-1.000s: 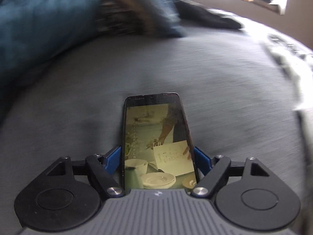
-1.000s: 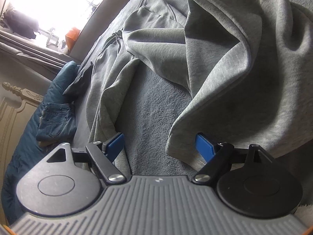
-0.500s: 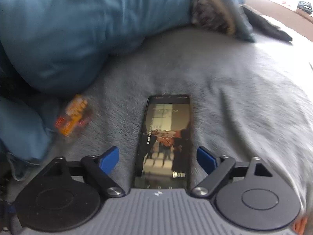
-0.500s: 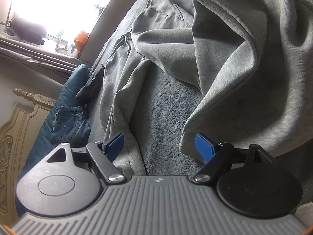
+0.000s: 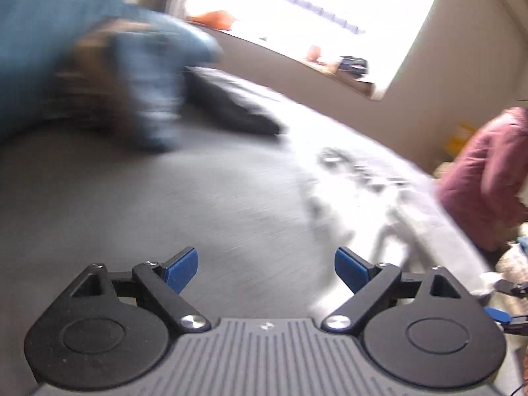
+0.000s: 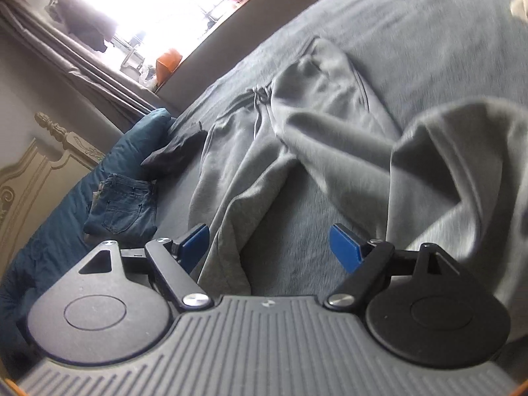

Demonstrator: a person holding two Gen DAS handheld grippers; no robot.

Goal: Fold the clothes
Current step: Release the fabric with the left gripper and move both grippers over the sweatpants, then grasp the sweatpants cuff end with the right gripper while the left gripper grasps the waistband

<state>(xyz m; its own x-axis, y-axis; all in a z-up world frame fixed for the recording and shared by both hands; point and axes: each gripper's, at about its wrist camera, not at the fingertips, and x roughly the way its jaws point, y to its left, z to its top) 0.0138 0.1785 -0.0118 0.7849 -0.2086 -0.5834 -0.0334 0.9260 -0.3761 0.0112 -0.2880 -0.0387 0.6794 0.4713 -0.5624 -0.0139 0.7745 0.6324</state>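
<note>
Grey sweatpants (image 6: 297, 138) with a drawstring waist lie spread on the grey bed cover (image 6: 429, 33). At the right of the right wrist view a fold of their grey fabric (image 6: 462, 171) humps up. My right gripper (image 6: 269, 236) hovers open above the pants, with one leg's hem just below its left finger and nothing between the pads. The left wrist view is motion-blurred. My left gripper (image 5: 265, 259) stands open over the bare bed cover (image 5: 165, 204), holding nothing. The pale grey garment (image 5: 379, 198) lies ahead of it to the right.
Folded jeans (image 6: 125, 204) and a dark garment (image 6: 178, 151) rest against a blue duvet (image 6: 49, 247) by the carved headboard (image 6: 33, 171). A bright window (image 5: 313, 0) sits beyond the bed. A maroon jacket (image 5: 488, 178) lies past the bed's right edge.
The left gripper swung up and away from the phone that lay between its fingers; the phone is out of view and the jaws stand wider. The right gripper rose and rolled a little.
</note>
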